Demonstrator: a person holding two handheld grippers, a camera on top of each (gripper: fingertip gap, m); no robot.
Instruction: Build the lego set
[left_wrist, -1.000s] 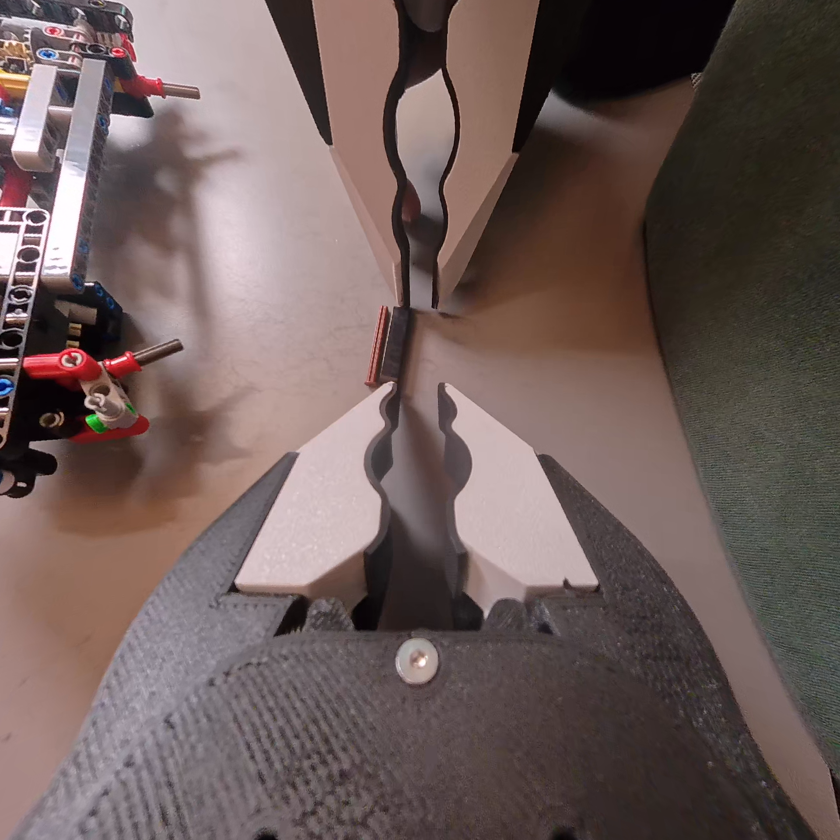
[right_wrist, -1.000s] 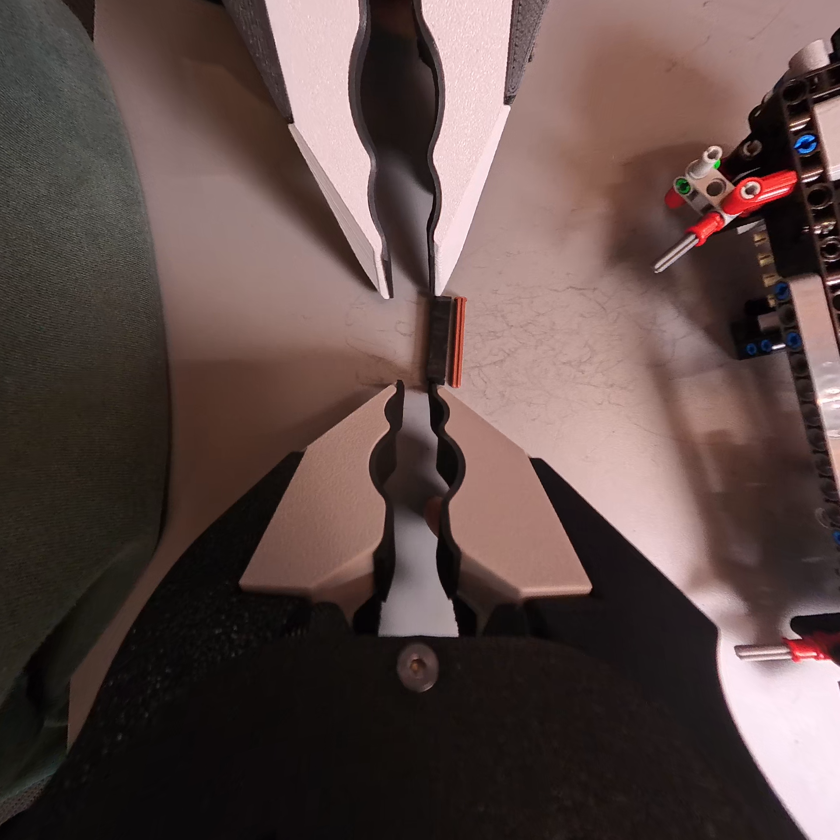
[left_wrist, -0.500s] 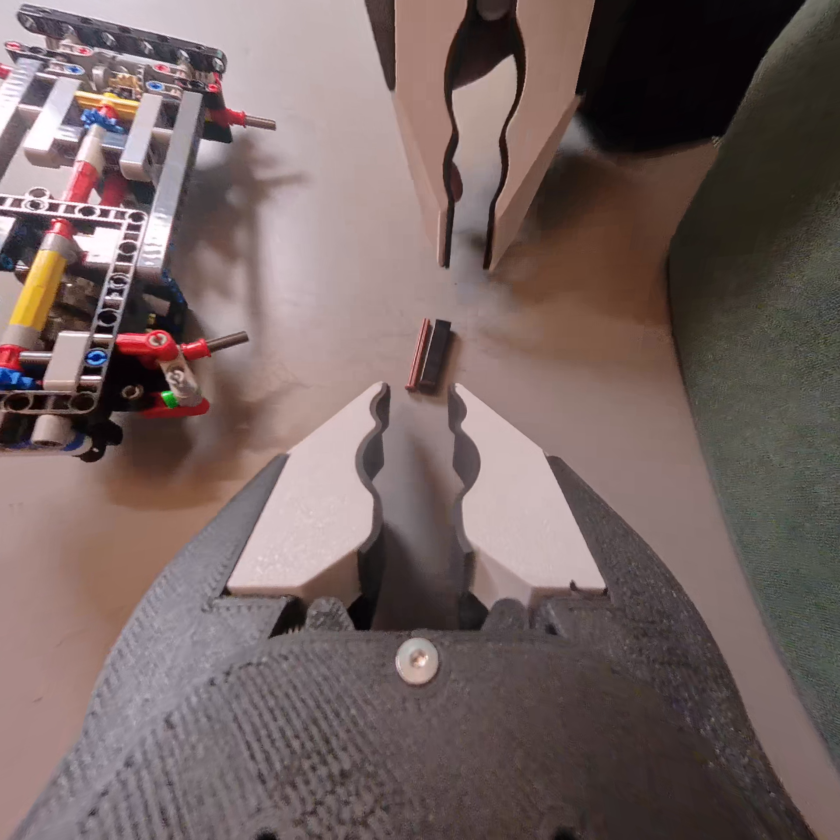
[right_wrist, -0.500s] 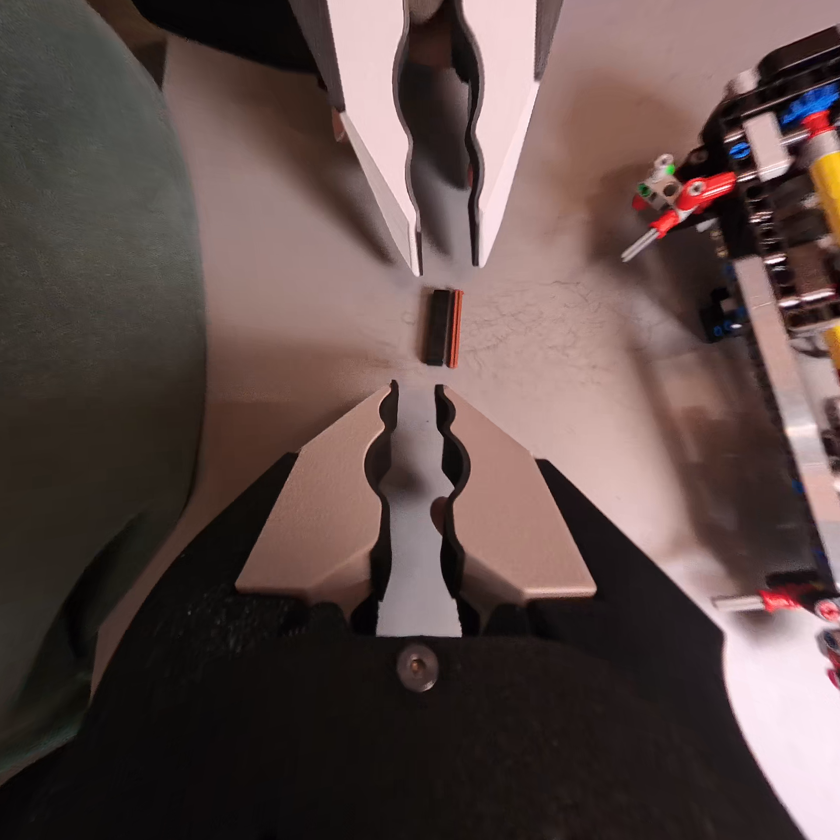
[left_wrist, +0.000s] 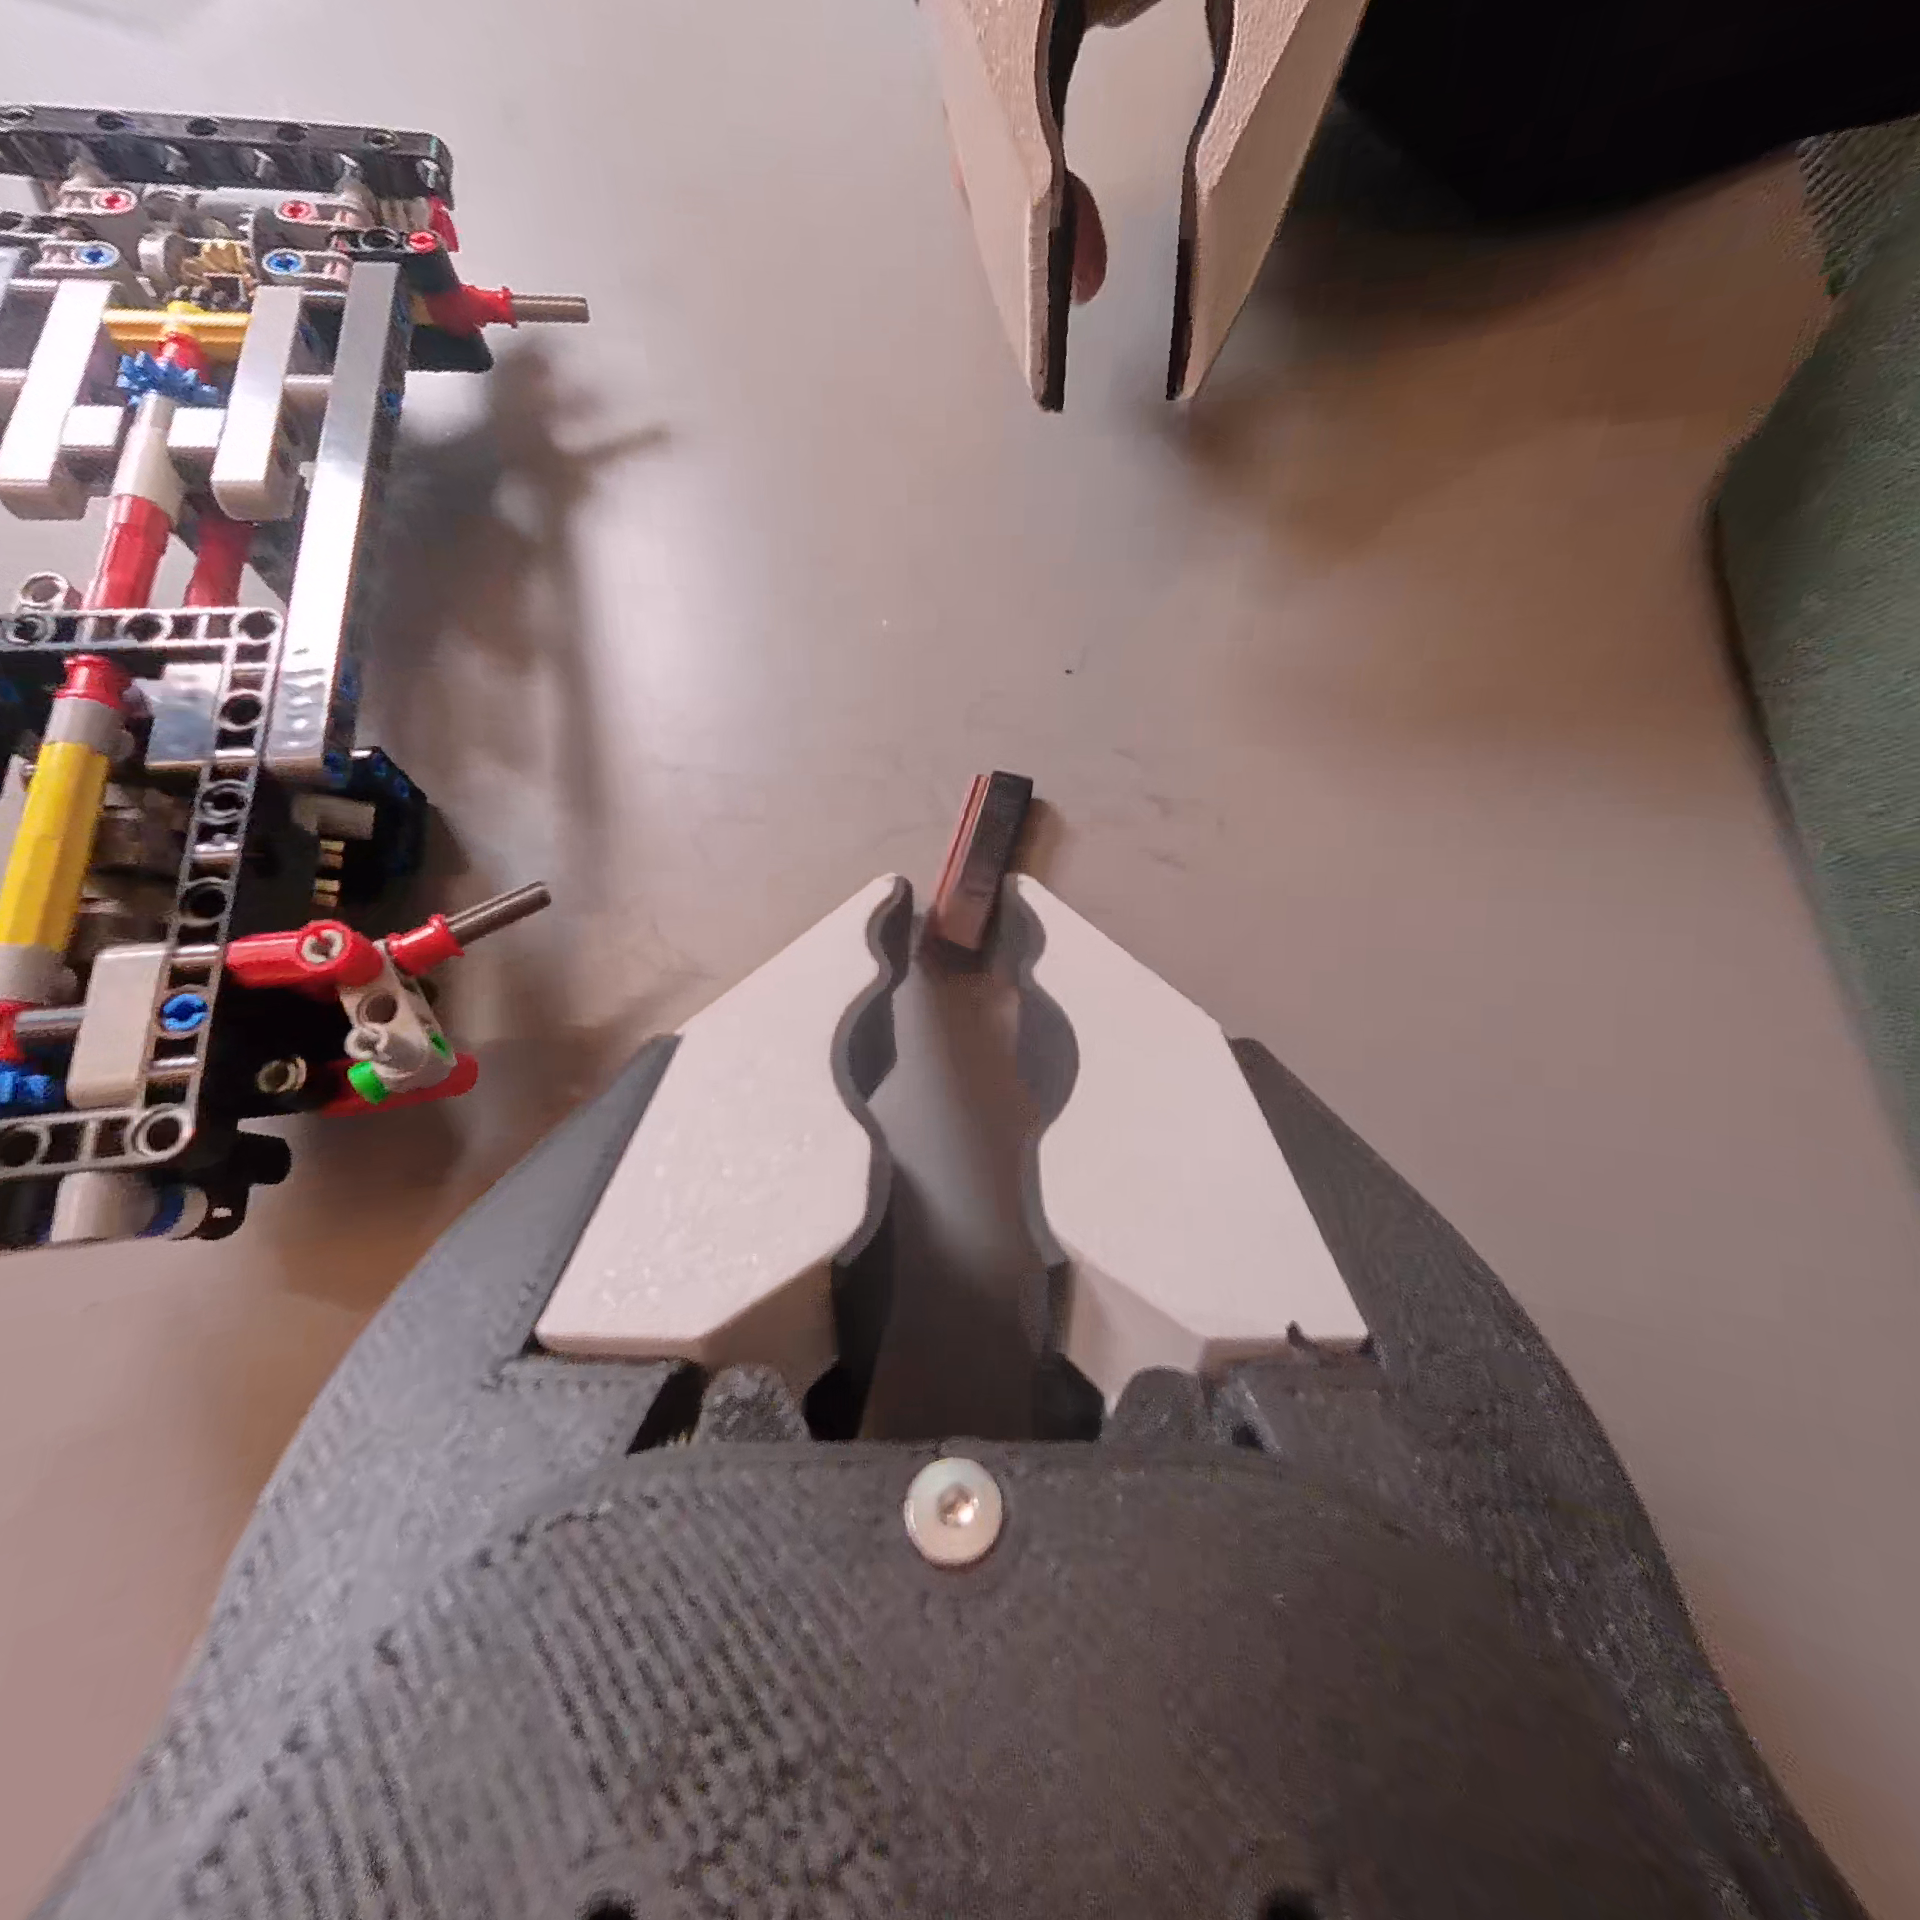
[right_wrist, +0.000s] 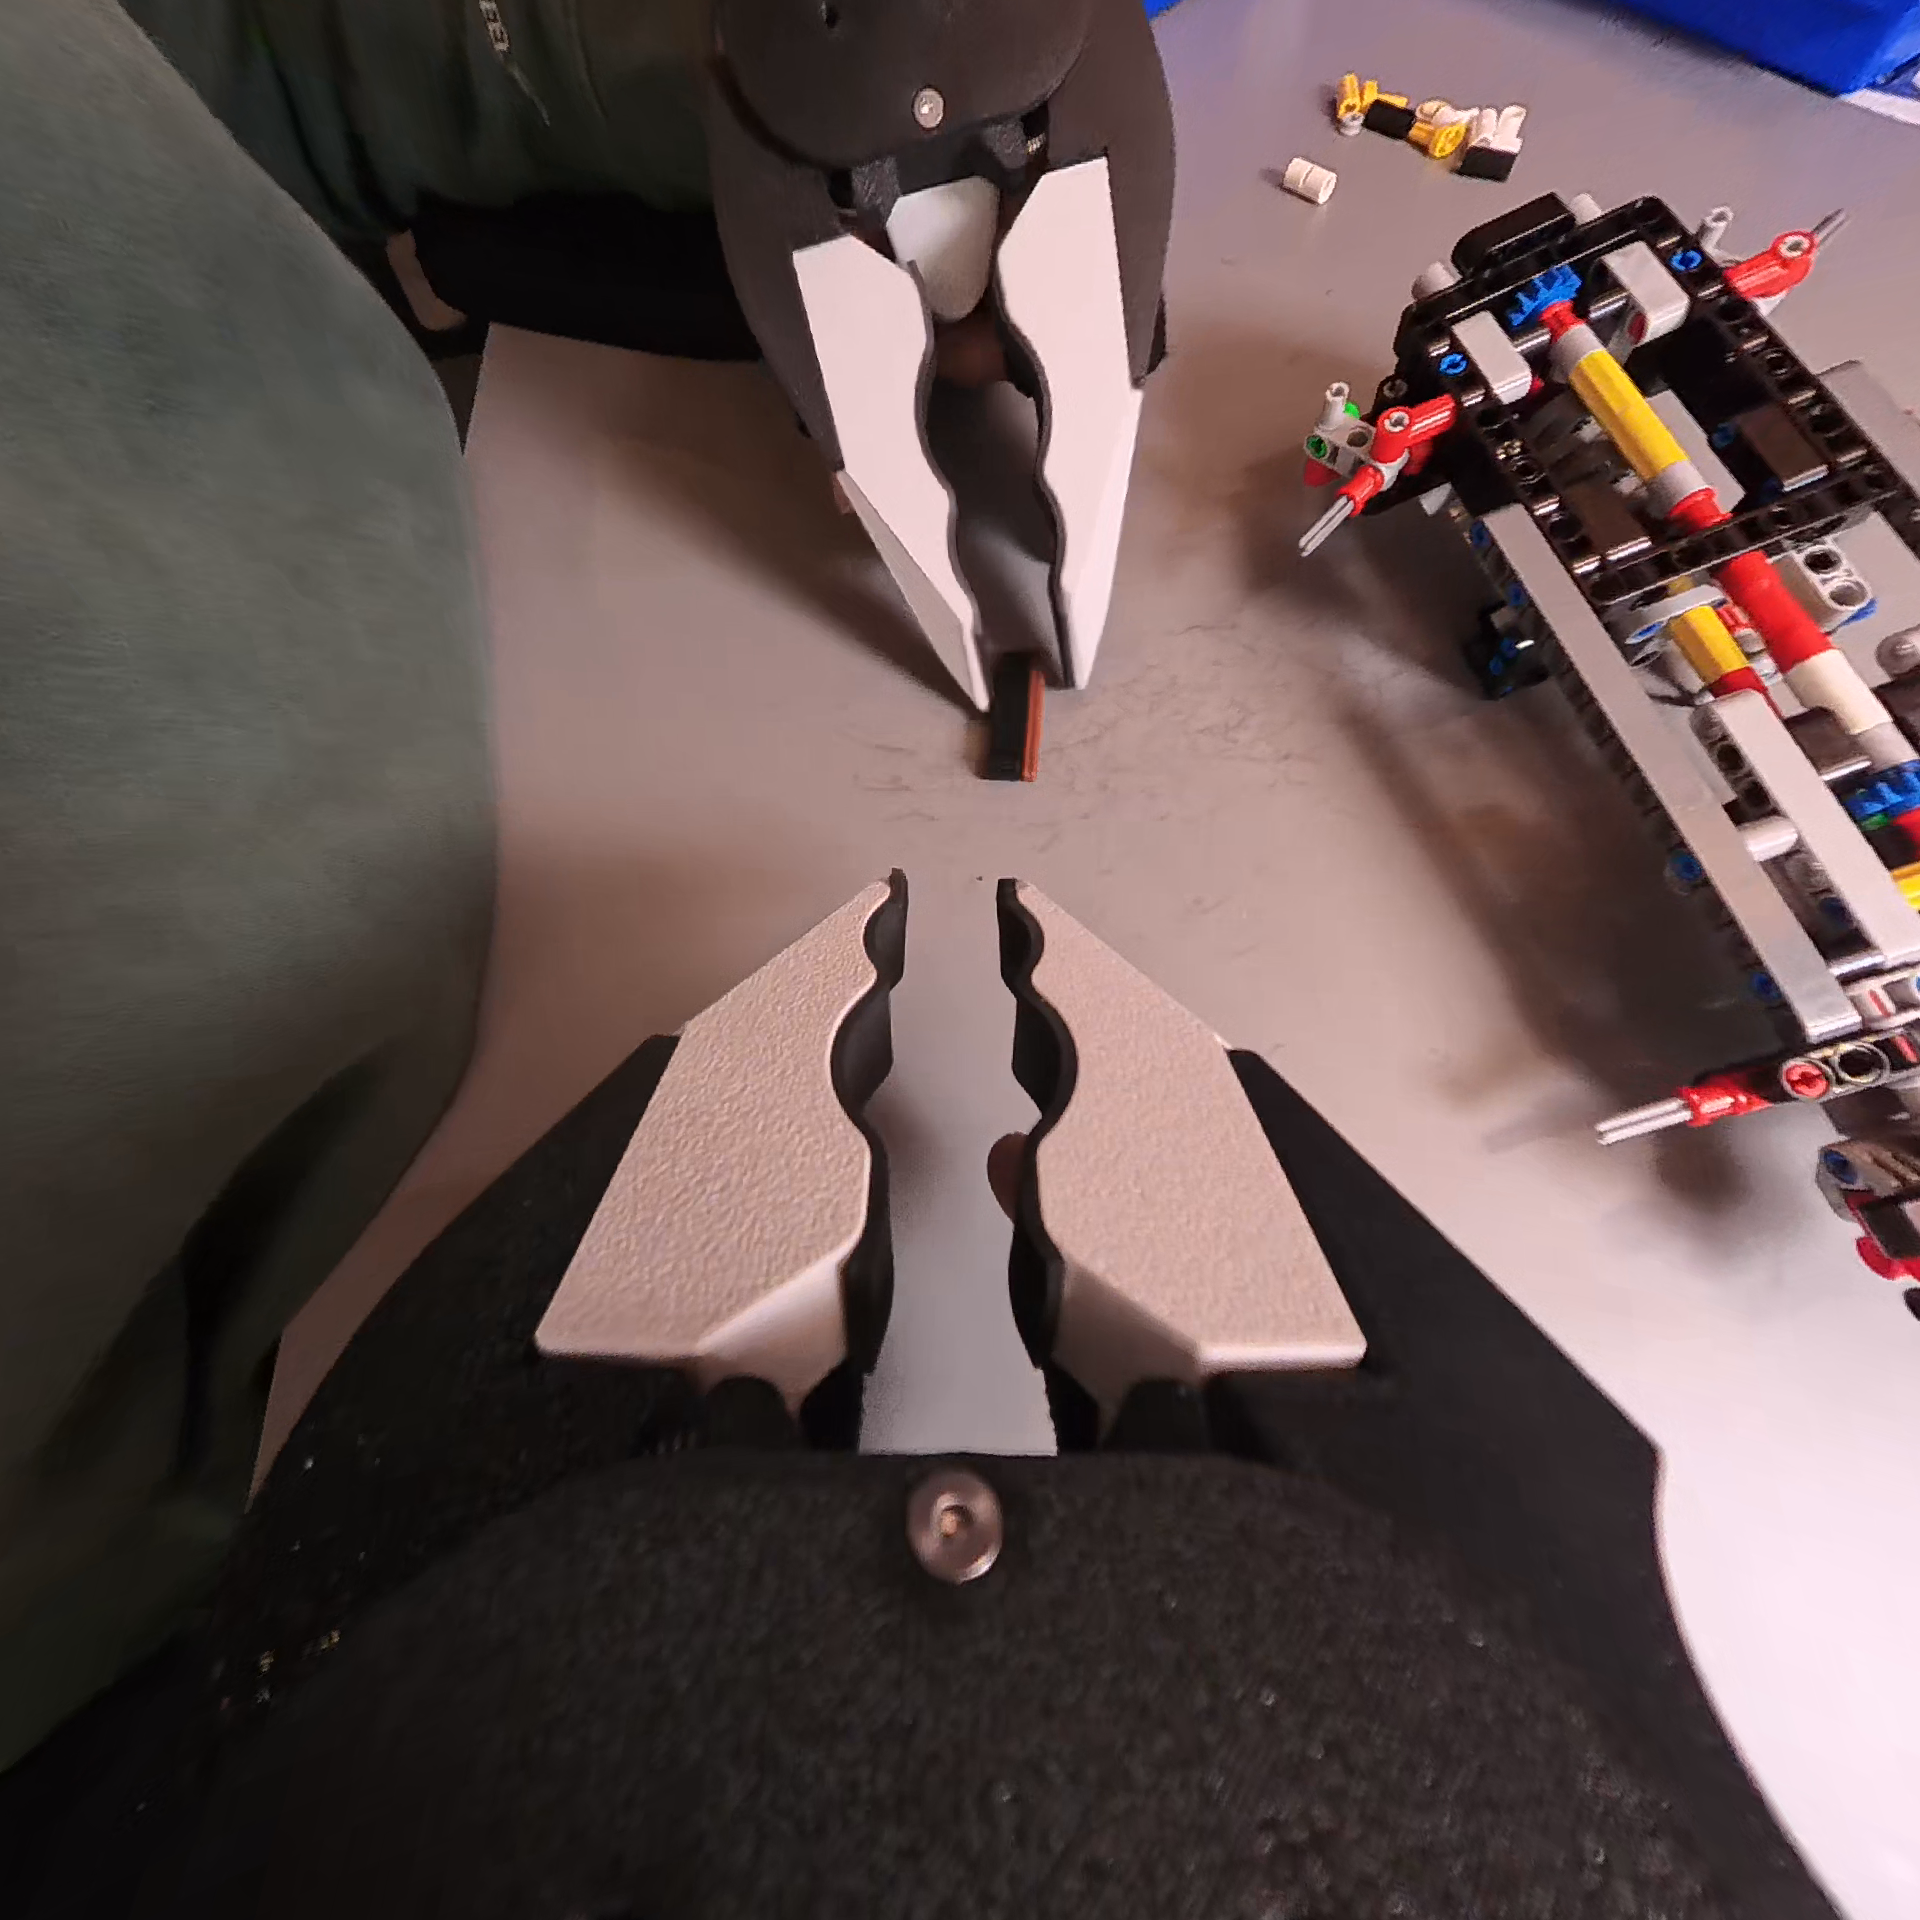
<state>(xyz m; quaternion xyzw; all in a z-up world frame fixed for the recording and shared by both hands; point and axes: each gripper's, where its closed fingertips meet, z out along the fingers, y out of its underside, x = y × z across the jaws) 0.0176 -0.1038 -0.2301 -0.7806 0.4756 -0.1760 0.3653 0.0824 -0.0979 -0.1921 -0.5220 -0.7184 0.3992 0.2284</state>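
A small flat piece, black with a red-brown layer (left_wrist: 982, 847), lies on edge on the beige table. My left gripper (left_wrist: 961, 885) is open, and its two fingertips straddle the piece's near end with small gaps on both sides. In the right wrist view the piece (right_wrist: 1013, 732) sticks out from between the left gripper's tips (right_wrist: 1027, 691). My right gripper (right_wrist: 951, 883) is open and empty, a short way back from the piece's other end. It also shows at the top of the left wrist view (left_wrist: 1112, 400). The partly built lego chassis (left_wrist: 208, 675) stands to the side.
The chassis (right_wrist: 1662, 582) has red pins with grey axles sticking out toward the grippers. Several small loose parts (right_wrist: 1434, 125) lie at the far side of the table. A person's green garment (right_wrist: 208, 727) borders the table edge, also seen in the left wrist view (left_wrist: 1849, 623). The left gripper's tips are roughly 8 cm from the right gripper's.
The right gripper has pulled back from the piece's far end and opened wider. The left gripper has moved forward and opened, so its tips now straddle the piece.
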